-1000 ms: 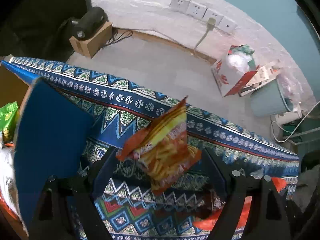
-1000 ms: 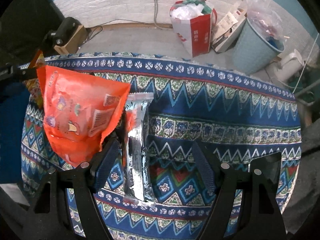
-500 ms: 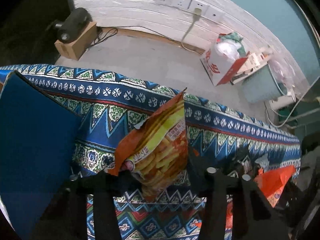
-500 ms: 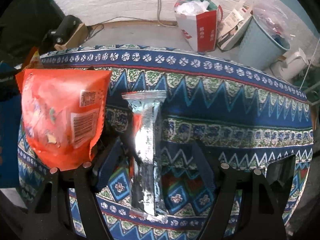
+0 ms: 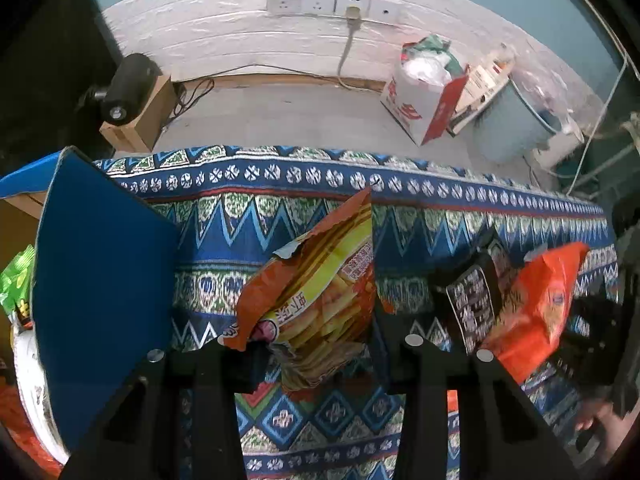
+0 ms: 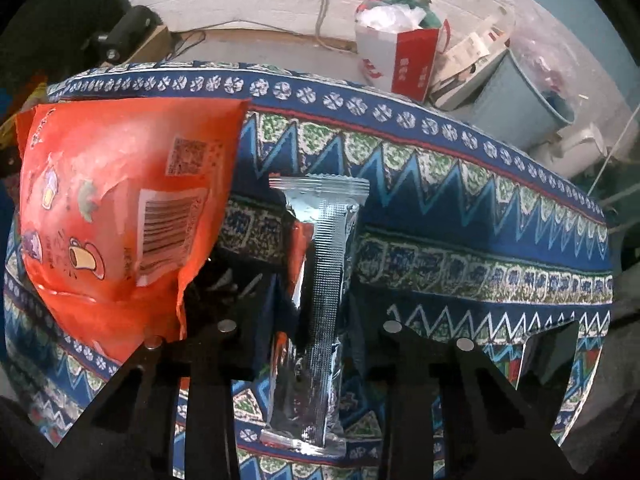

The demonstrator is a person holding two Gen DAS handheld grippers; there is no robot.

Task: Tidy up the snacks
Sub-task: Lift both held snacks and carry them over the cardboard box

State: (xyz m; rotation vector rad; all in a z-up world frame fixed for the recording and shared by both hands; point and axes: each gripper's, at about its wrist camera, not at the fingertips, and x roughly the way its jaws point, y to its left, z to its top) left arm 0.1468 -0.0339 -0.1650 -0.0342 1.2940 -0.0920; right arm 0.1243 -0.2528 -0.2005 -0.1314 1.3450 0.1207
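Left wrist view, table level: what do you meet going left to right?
Green packet → blue box flap → fries bag in the left tongs → black packet → orange bag.

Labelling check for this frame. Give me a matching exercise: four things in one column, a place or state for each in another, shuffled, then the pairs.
Things:
1. fries bag
2. silver packet
3. orange bag
4. blue flap

Places or states:
A. upright at the left of the left wrist view, beside the cloth
B. clamped in the left gripper
C. on the cloth, left of the right gripper
D. clamped in the right gripper, long seam facing up

Pairs: 1-B, 2-D, 3-C, 4-A
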